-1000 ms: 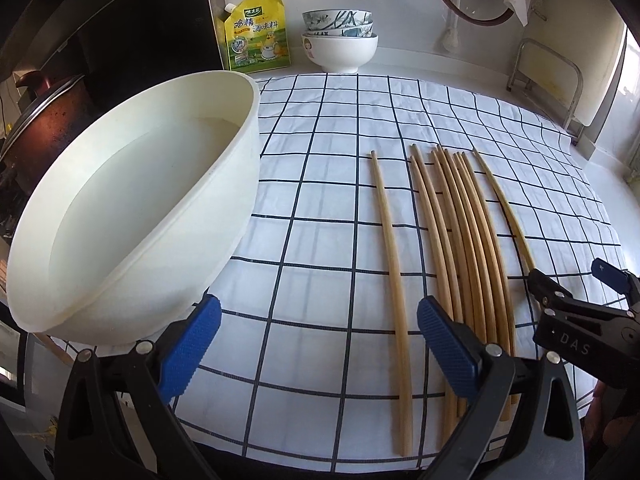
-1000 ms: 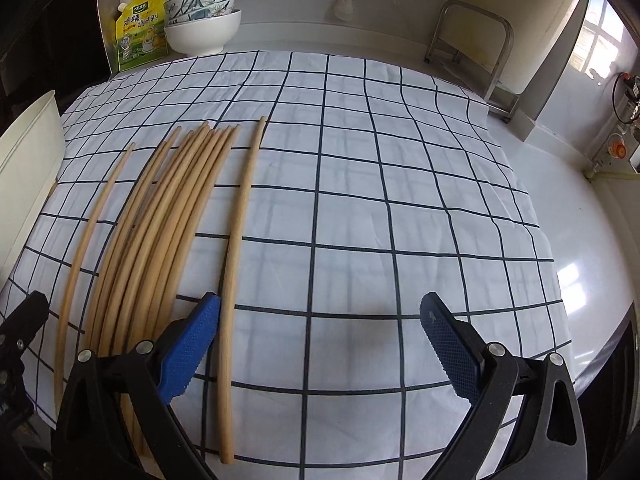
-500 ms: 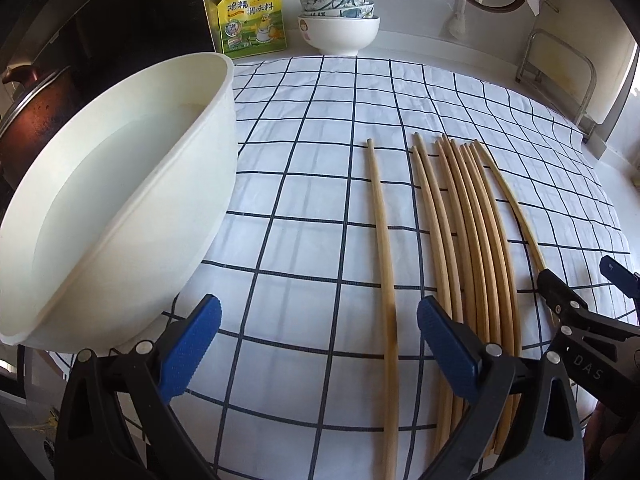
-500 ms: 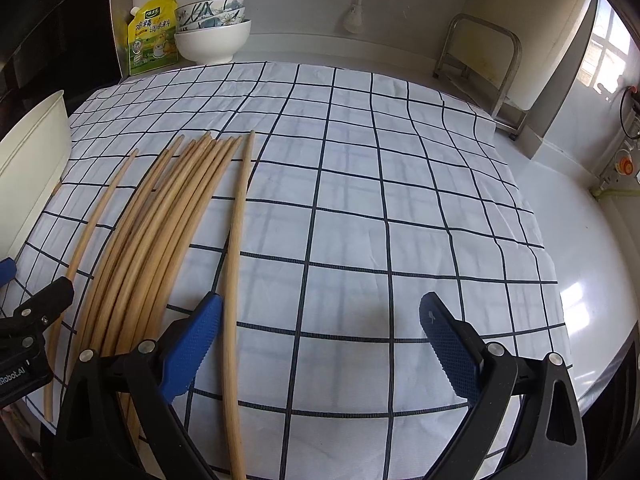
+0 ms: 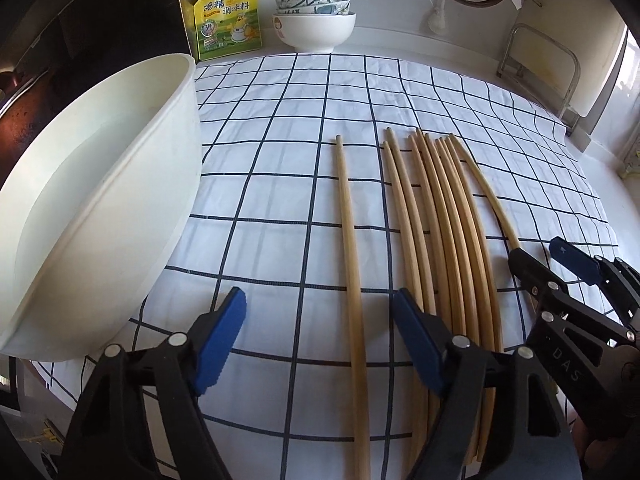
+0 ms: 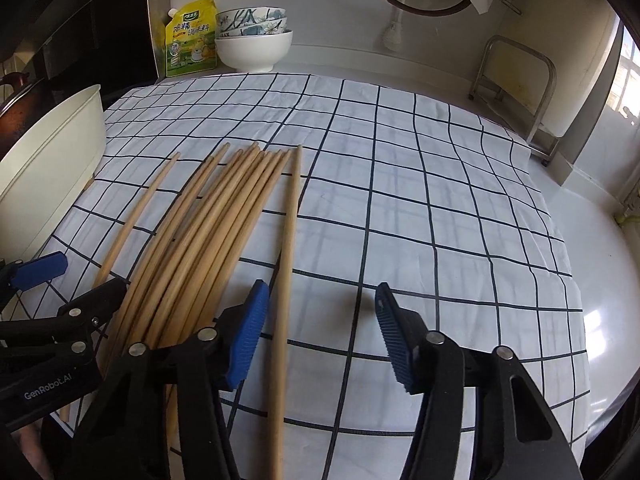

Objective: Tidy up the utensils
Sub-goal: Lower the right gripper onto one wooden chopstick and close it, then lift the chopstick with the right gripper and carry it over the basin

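Several long wooden chopsticks [image 5: 440,220] lie side by side on a white checked cloth [image 5: 280,128]; they also show in the right wrist view [image 6: 224,216]. One chopstick [image 5: 350,248] lies apart on the left, another [image 6: 286,248] apart on the right. My left gripper [image 5: 320,336] is open and empty, straddling the left single chopstick. My right gripper [image 6: 320,336] is open and empty, its left finger just left of the right single chopstick. Each gripper also shows in the other's view: the right one [image 5: 552,264] and the left one [image 6: 76,284].
A large white basin [image 5: 100,200] stands at the cloth's left edge. A yellow seasoning pouch [image 5: 224,20] and stacked bowls [image 5: 314,16] stand at the back. A metal rack [image 6: 516,88] is at the back right. Bare white counter [image 6: 600,300] lies right of the cloth.
Both grippers have moved lower and forward over the chopsticks' near ends. The right gripper shifted left, bringing the single right chopstick between its fingers. Nothing was taken hold of.
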Available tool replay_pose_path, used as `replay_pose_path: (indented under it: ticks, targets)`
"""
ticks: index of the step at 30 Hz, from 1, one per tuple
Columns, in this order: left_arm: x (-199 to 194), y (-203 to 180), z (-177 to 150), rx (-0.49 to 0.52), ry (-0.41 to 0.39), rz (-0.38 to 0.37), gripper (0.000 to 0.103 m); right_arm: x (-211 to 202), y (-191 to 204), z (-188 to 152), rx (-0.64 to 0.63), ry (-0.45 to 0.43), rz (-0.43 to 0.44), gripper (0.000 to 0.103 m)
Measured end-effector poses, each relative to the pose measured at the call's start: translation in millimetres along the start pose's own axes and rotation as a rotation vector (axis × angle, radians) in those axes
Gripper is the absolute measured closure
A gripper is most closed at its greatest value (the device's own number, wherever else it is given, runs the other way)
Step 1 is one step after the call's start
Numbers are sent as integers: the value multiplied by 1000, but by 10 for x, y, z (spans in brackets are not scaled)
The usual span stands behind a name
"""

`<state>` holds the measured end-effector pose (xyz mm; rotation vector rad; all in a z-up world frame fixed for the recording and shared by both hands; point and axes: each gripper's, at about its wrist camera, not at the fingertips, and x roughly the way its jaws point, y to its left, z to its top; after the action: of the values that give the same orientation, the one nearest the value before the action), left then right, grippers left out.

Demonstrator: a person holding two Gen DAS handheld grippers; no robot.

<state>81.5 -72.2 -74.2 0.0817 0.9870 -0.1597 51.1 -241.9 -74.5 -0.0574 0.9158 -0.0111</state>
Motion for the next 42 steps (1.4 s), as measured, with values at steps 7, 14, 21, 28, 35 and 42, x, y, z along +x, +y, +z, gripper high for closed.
replay_pose_path:
  ticks: [7,14,21,28,35,42]
  targets:
    - [-31,-55,44,22,13,-47,94,-7,116,4,-32,5,46,93]
    - [-40,-21,40,8,45,-111,95,-27,27,2,27,15,69,97]
    - [-91,-22,30,12,51,-141,96,-104,-76,-16,89,13,87,97]
    - [-208,-16,46,27,32,-151,96,-213,-111,-18,118,-6,106,97]
    - [-383,-14,81,41,-1,-165,96,-360,-93,19,129,-30,117,97]
    - [-648,67,153,47,-53,-195,96,-581,-44,136,141,-75,136,97]
